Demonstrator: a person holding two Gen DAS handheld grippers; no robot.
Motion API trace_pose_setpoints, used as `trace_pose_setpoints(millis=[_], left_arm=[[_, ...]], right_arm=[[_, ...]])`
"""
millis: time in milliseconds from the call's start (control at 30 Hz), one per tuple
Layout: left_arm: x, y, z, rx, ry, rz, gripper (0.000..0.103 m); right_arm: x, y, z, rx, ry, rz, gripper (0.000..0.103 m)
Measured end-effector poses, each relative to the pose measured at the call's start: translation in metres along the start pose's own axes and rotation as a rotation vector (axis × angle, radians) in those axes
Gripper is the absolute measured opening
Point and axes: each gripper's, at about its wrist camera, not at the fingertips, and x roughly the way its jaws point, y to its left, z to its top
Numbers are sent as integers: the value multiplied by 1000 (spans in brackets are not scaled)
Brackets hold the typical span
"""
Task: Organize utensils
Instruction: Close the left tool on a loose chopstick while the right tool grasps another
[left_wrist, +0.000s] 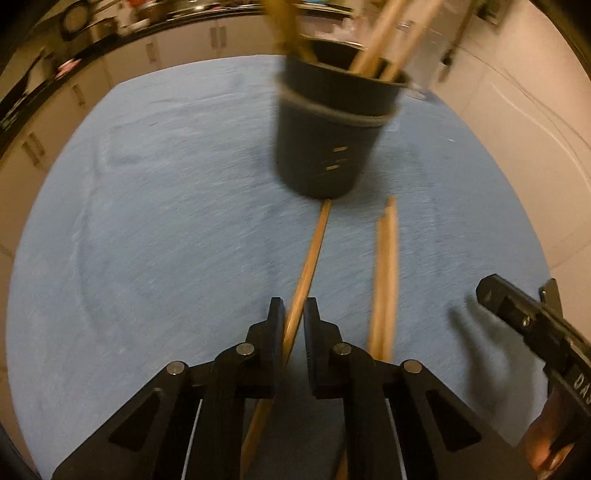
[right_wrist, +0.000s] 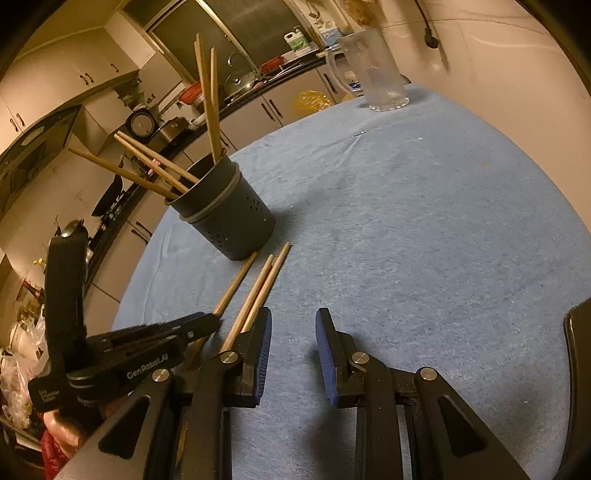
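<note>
A dark perforated utensil holder (left_wrist: 328, 133) (right_wrist: 225, 218) stands on the blue cloth with several wooden chopsticks in it. My left gripper (left_wrist: 294, 310) (right_wrist: 212, 321) is shut on a single chopstick (left_wrist: 308, 266) (right_wrist: 236, 282) that points at the holder's base. Two more chopsticks (left_wrist: 386, 277) (right_wrist: 264, 284) lie side by side on the cloth just right of it. My right gripper (right_wrist: 293, 317) is open and empty above the cloth, with its left finger next to the pair; its fingertip (left_wrist: 495, 291) shows at the right of the left wrist view.
A clear glass mug (right_wrist: 373, 70) stands at the far edge of the blue-covered table (right_wrist: 406, 221). Kitchen counters and cabinets (right_wrist: 110, 110) lie beyond the table's left edge. A dark chair back (right_wrist: 580, 350) is at the right.
</note>
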Motion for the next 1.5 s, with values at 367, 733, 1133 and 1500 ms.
trace_pose_setpoints(millis=[367, 733, 1133, 1500], left_arm=[[-30, 65, -39, -151, -22, 23, 10], [-17, 66, -35, -144, -7, -11, 11], [0, 45, -3, -21, 29, 26, 29], [-7, 62, 1, -59, -16, -13, 6]], right_arm=[[56, 69, -9, -168, 155, -42, 15], [19, 18, 2, -177, 173, -187, 1], [40, 22, 27, -70, 243, -96, 14], [71, 44, 35, -145, 303, -209, 7]])
